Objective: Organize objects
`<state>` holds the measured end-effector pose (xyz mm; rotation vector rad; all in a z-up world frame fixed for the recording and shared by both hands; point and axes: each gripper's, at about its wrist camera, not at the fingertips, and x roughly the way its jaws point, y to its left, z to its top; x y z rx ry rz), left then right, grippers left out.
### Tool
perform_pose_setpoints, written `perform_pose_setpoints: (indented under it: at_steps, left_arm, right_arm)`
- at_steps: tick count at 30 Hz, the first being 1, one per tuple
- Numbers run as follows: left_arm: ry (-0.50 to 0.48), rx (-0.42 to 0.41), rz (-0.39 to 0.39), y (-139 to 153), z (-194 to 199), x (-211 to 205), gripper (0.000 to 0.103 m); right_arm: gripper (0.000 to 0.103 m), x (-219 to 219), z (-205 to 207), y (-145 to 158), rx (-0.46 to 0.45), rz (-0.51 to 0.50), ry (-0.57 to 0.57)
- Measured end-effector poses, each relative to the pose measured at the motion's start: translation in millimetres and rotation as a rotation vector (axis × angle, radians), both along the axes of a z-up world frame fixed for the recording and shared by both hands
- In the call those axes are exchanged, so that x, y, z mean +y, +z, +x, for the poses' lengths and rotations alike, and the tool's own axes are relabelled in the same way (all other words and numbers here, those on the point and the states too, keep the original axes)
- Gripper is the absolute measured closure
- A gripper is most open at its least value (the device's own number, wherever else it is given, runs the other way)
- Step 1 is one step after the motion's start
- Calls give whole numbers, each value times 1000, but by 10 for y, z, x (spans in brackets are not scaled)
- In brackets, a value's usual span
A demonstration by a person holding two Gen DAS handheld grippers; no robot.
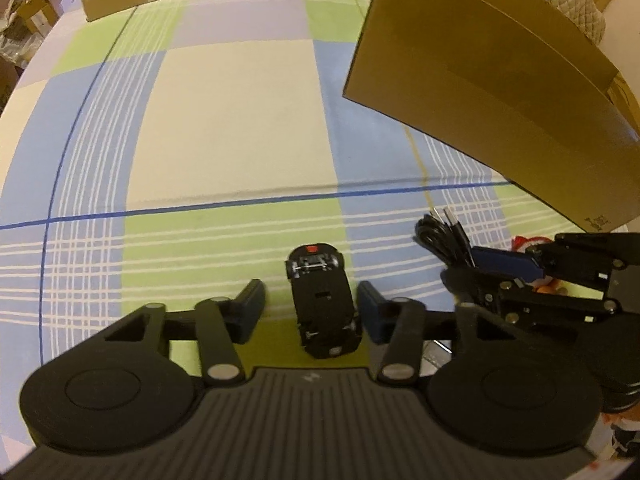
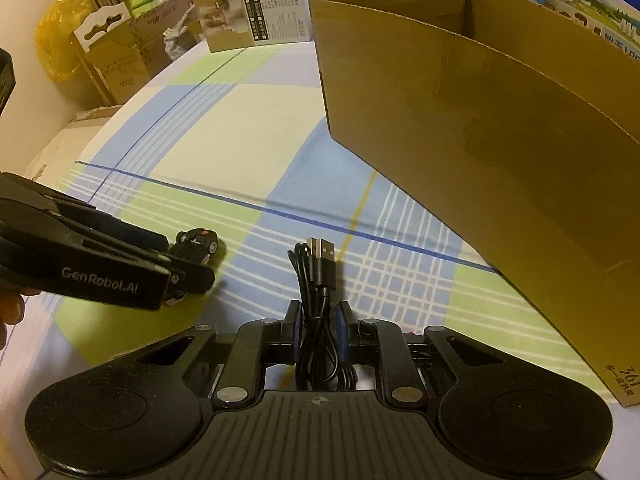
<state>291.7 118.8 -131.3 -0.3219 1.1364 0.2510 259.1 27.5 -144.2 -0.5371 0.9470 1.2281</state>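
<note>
holding, nearest us: our right gripper [image 2: 318, 322], clenched on a coiled black usb cable [image 2: 316, 280], plugs pointing forward. beside it, our left gripper [image 1: 311, 304], fingers parted, straddling an upturned black toy car [image 1: 322, 304] without clear contact; the car lies on the checked tablecloth [image 1: 224, 120] near its front edge. farther, toward the right edge: open cardboard box [image 2: 480, 120]. at the far edge: printed cartons [image 2: 256, 16].

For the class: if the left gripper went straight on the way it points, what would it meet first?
The toy car already lies between the left gripper's open fingers; beyond it, only bare tablecloth shows, though depth is unclear.
</note>
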Motion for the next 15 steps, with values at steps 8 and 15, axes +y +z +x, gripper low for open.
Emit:
perform_pose_setpoints:
  at_steps: [8, 15]
  left_arm:
    - [5, -6, 19, 10, -67, 81, 76]
    - [25, -3, 26, 25, -98, 181, 76]
  right_arm:
    - [87, 79, -63, -21, -14, -1, 24]
    - [83, 157, -104, -48, -47, 1, 48]
